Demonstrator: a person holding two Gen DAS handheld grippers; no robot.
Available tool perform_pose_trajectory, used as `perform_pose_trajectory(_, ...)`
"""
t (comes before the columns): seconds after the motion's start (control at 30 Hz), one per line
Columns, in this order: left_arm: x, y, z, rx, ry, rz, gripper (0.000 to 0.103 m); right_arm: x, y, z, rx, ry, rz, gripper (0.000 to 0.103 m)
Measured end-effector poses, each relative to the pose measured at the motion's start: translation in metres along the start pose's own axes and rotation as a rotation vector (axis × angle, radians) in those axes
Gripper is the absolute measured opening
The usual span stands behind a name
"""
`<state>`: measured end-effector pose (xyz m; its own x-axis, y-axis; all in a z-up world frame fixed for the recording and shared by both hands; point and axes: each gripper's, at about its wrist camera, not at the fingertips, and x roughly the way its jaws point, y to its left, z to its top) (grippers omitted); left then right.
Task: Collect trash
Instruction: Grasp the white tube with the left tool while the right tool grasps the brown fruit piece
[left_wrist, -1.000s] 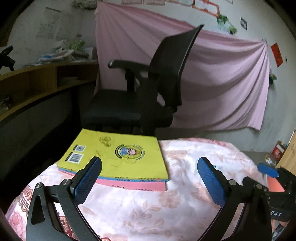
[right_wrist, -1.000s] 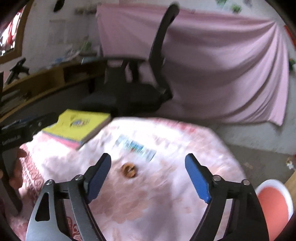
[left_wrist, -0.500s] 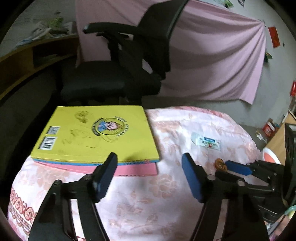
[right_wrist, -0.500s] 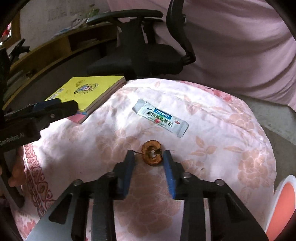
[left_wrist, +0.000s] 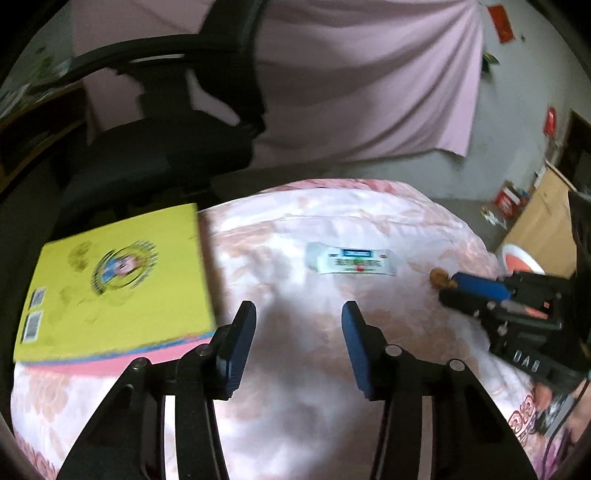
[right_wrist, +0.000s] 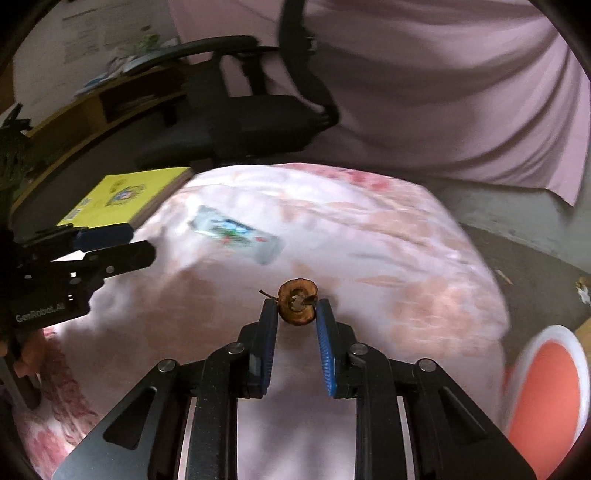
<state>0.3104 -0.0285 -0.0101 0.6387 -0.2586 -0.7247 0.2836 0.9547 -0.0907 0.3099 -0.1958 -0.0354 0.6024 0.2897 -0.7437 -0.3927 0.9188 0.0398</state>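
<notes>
My right gripper is shut on a brown apple core and holds it just above the pink floral cloth. The core also shows in the left wrist view, at the tip of the right gripper. A white and blue wrapper lies on the cloth ahead of my left gripper, which is open and empty. The wrapper also shows in the right wrist view, beyond the core.
A yellow book on a pink one lies at the cloth's left. A black office chair stands behind, before a pink curtain. A red and white bin stands on the floor at the right.
My right gripper has closed on the apple core and lifted it a little. My left gripper has narrowed and swung right toward the wrapper.
</notes>
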Motion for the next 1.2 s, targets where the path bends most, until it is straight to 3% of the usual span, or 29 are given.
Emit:
perform_pose_trajectory(0.23, 0.029, -0.019, 0.025, 0.132, 0.002, -0.051, 0.043, -0.007, -0.040, -0.005, 0.085, 0.001, -0.007, 0.019)
perform_pose_trajectory(0.43, 0.053, -0.031, 0.041, 0.244, 0.013, -0.096, 0.043, -0.005, -0.049, -0.007, 0.109, 0.007, 0.016, 0.019)
perform_pose_trajectory(0.67, 0.068, -0.037, 0.037, 0.383, 0.114, -0.149, 0.043, -0.008, -0.058, -0.010, 0.137, 0.009, 0.043, 0.019)
perform_pose_trajectory(0.77, 0.070, -0.039, 0.031, 0.431, 0.139, -0.139, 0.043, -0.009, -0.058, -0.011, 0.143, 0.007, 0.048, 0.020)
perform_pose_trajectory(0.97, 0.074, -0.043, 0.031, 0.425, 0.162, -0.119, 0.042, -0.010, -0.056, -0.011, 0.128, 0.007, 0.037, 0.020)
perform_pose_trajectory(1.2, 0.074, -0.040, 0.035, 0.368, 0.141, -0.056, 0.019, -0.010, -0.055, -0.011, 0.122, 0.004, 0.035, 0.019)
